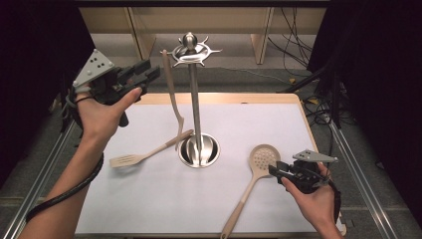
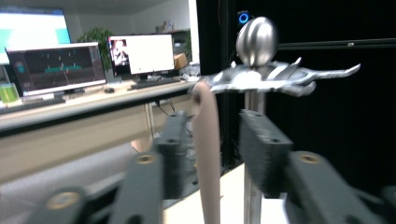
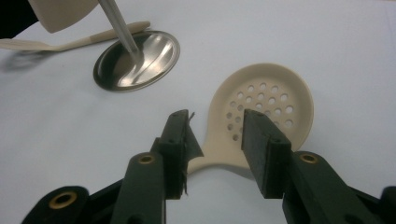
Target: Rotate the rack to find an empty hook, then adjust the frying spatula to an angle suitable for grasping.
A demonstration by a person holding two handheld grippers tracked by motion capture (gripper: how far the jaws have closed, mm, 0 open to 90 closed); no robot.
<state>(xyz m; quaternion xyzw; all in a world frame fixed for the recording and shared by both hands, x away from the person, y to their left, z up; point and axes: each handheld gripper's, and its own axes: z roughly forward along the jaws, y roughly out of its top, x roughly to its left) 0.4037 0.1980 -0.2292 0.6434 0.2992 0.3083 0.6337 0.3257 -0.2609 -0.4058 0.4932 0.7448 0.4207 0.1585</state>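
A steel utensil stand (image 1: pixel 194 99) rises from a round base (image 1: pixel 199 149) at the middle of the white mat. From one of its top hooks (image 2: pixel 257 77) hangs a beige utensil (image 1: pixel 171 94). My left gripper (image 1: pixel 149 71) is raised beside that top, and its open jaws straddle the hanging handle (image 2: pixel 206 154) with a gap on one side. A beige slotted spatula (image 1: pixel 134 158) lies left of the base. A perforated skimmer (image 1: pixel 261 159) lies to the right. My right gripper (image 3: pixel 215 119) hovers open just over the skimmer's neck (image 3: pixel 219 158).
The white mat (image 1: pixel 149 199) covers a wooden table. Metal rails run along both sides, and cables lie on the floor at the back right (image 1: pixel 298 50). Desks with monitors (image 2: pixel 56 65) stand far behind the stand.
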